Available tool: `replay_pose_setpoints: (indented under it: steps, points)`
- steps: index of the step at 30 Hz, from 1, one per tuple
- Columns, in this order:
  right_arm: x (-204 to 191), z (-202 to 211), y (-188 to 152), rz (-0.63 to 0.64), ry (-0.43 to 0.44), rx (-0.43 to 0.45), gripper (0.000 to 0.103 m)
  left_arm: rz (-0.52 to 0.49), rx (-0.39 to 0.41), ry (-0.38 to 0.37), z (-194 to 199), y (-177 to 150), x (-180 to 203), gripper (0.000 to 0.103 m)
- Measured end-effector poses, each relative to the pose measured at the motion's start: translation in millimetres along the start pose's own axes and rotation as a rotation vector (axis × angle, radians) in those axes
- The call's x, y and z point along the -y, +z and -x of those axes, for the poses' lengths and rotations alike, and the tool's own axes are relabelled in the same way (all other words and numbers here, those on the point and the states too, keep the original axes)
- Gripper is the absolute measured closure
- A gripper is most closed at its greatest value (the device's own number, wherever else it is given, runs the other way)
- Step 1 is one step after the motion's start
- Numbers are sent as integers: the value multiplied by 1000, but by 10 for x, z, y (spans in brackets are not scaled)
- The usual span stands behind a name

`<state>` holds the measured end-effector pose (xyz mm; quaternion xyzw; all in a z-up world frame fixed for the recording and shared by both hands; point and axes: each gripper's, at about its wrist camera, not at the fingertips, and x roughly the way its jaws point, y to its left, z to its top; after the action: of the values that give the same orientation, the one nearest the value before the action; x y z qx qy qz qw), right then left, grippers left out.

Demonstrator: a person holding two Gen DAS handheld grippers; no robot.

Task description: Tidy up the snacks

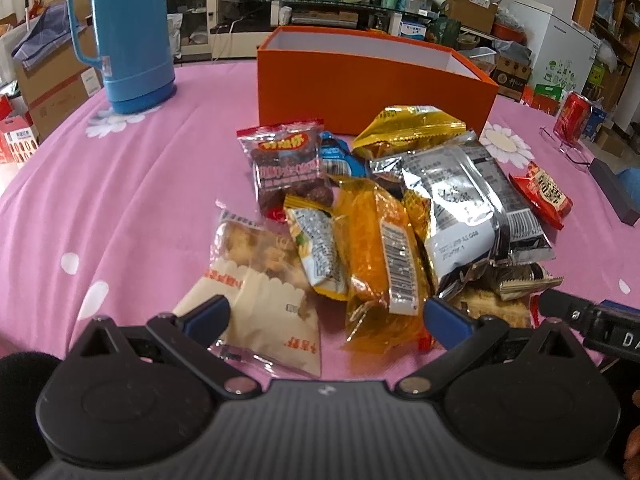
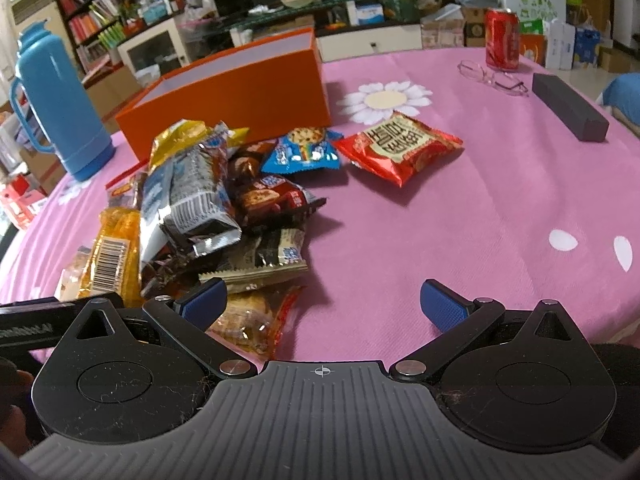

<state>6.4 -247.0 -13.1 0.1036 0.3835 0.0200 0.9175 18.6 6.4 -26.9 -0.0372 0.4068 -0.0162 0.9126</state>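
While the snacks lie in a loose heap on the pink cloth, just in front of the orange box, we judge that we are at the very start of a pick: nothing shows inside the part of the box we can see, and neither tool has anything in its grip. Our left gripper stands wide open, its left pad over the pale cracker packet and its right pad beside the orange packet, with no packet pinched. Our right gripper is just as wide open; its left pad sits over the near edge of the heap, above a clear packet with a red edge, and its right pad hangs over bare cloth.

Within the heap the silver bag rests on top of its neighbours, a gold bag lies nearest the box, and a dark plum packet sits on the left side. A red packet and a blue cookie packet lie a little apart to the right.

Next, as we judge it, one gripper must settle on a single packet, lower over it, close on a free edge and carry it over the box wall. The crinkly overlapping wrappers may slip or drag a neighbour along, so a loose outlier looks the easier first choice.

Further out stand the blue flask, a red can, glasses and a dark case.
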Motion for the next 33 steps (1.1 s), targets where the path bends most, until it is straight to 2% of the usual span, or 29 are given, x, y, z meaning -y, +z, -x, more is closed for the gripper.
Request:
replay_pose_setpoints:
  steps: [10,17,20,22,25,29,33]
  points:
    - [66,-61,-33,-28,15,-9,12,2,8,4,20,5,0,1]
    - [47,-102,-60,-27,45,-2,12,12,26,43,100,7,-24,1]
    - [27,-117,-68,-13,65,-3,12,22,47,59,153,28,-28,1]
    - [33,-84,-69,-8,85,9,12,25,92,67,230,48,-59,1]
    - [38,56,-63,13,115,73,12,34,128,28,264,93,-149,1]
    - [-116,185,41,112,68,137,12,39,135,-83,164,214,-233,1]
    - [-433,95,303,228,100,156,12,27,123,-90,36,364,-250,4]
